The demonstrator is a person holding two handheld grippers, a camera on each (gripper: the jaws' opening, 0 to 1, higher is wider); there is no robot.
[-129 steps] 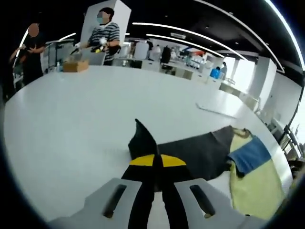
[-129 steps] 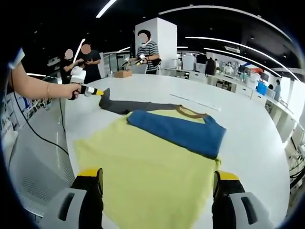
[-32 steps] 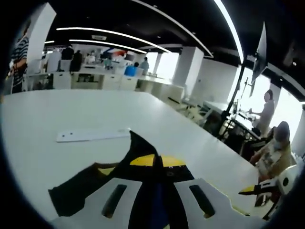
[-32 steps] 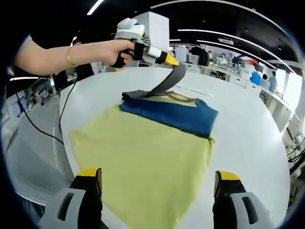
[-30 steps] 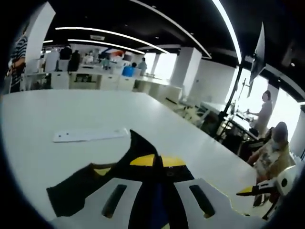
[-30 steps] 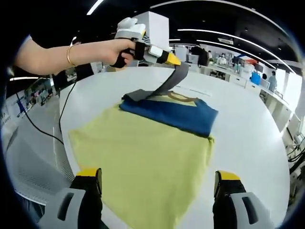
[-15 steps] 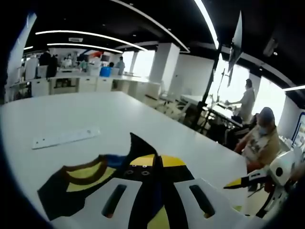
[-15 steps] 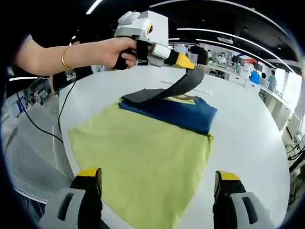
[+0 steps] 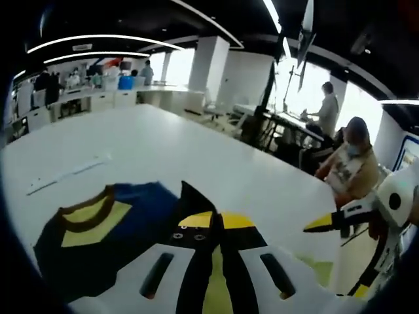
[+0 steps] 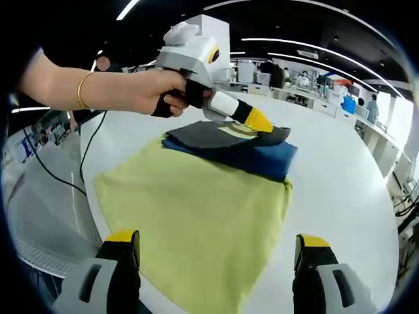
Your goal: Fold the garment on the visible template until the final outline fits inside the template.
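A yellow-green shirt [image 10: 190, 203] lies flat on the white table [image 10: 340, 176]. Its blue sleeve [image 10: 262, 160] is folded across the chest at the far end. My left gripper [image 10: 267, 126], held by a hand, is shut on the dark grey sleeve [image 10: 203, 136] and holds it low over the blue fold. In the left gripper view the left gripper [image 9: 217, 219] pinches the grey sleeve's tip [image 9: 190, 199], with the brown collar [image 9: 91, 212] below to the left. My right gripper [image 10: 216, 239] stands open over the shirt's near hem, holding nothing. Its yellow tip [image 9: 324, 224] enters the left gripper view from the right.
A flat white strip [image 9: 65, 175] lies on the table beyond the collar. A black cable [image 10: 85, 163] hangs off the table's left edge. People sit at desks [image 9: 350, 170] past the far side.
The left gripper has carried the grey sleeve across the shirt and lowered it from a raised arc to just over the blue fold. The right gripper has stayed open and still.
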